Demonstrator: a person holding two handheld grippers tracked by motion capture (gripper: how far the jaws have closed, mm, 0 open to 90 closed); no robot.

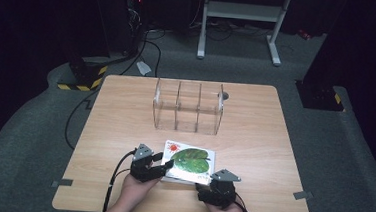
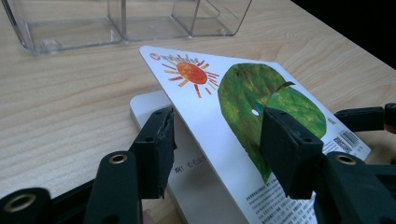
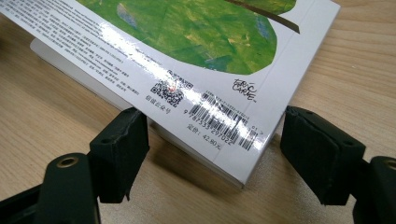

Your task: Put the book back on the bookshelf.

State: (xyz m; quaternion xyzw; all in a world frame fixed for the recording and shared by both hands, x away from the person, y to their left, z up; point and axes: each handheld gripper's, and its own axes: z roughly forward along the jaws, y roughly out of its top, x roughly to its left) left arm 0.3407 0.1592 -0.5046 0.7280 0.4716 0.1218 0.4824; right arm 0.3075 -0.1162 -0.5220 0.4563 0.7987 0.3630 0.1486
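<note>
Looking down from the high view, a white board book with a green leaf and a red sun on its cover [image 1: 189, 162] lies on the light wooden table [image 1: 254, 135], near its front edge, with a clear plastic three-compartment organiser [image 1: 188, 106] standing well beyond it. The left gripper [image 1: 158, 163] sits at the book's left edge, and the right gripper [image 1: 209, 186] sits at its near right corner; each is held in one of the person's hands.

Riding along the left gripper view, the book's cover [image 2: 243, 116] is lifted at a slant above the white pages beneath, and its raised edge runs between the two black jaws. The jaws stand apart, one below the cover and one above it on the green leaf; whether the pads press it I cannot tell.

Turning to the right gripper view, the book's barcode corner [image 3: 224, 126] lies between the jaws, just ahead of them. Both pads stand clear of it, released, with bare table on either side.
</note>
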